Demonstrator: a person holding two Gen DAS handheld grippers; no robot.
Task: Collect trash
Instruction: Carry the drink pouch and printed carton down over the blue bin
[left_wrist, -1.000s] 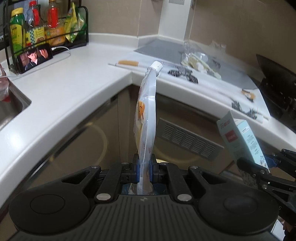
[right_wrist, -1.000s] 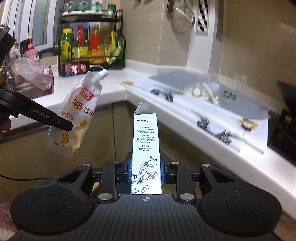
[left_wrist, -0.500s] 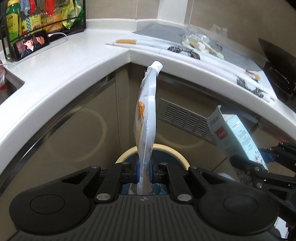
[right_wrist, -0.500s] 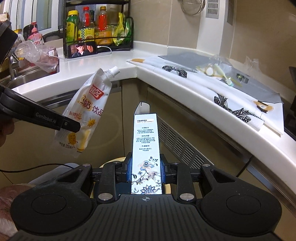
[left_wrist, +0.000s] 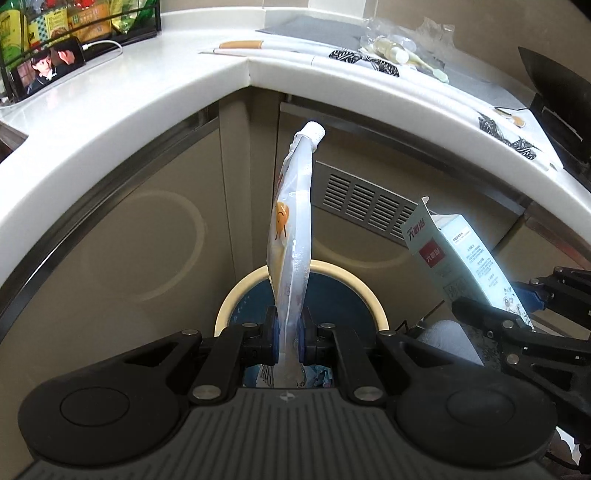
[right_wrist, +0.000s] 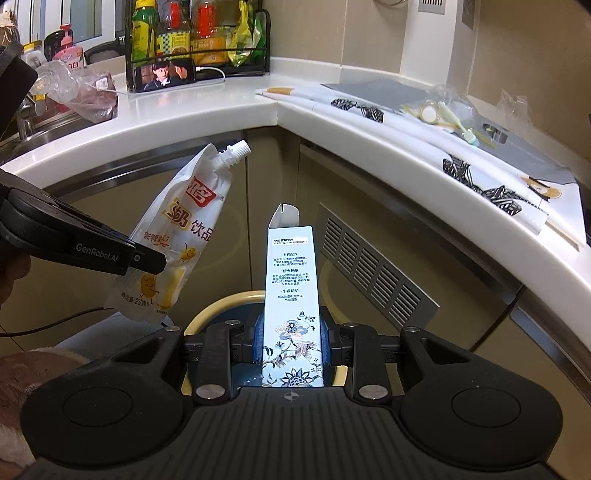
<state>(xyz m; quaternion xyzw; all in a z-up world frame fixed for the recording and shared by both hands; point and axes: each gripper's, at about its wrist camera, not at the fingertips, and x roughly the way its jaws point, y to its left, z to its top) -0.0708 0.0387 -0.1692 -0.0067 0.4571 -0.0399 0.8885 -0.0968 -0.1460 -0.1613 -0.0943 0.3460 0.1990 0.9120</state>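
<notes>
With your left tongs pinching the pouch and right tongs pinching the carton above the bin, releasing off-centre could drop either outside its rim.

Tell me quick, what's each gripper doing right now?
Left gripper: closed on the drink pouch.
Right gripper: closed on the carton.
</notes>
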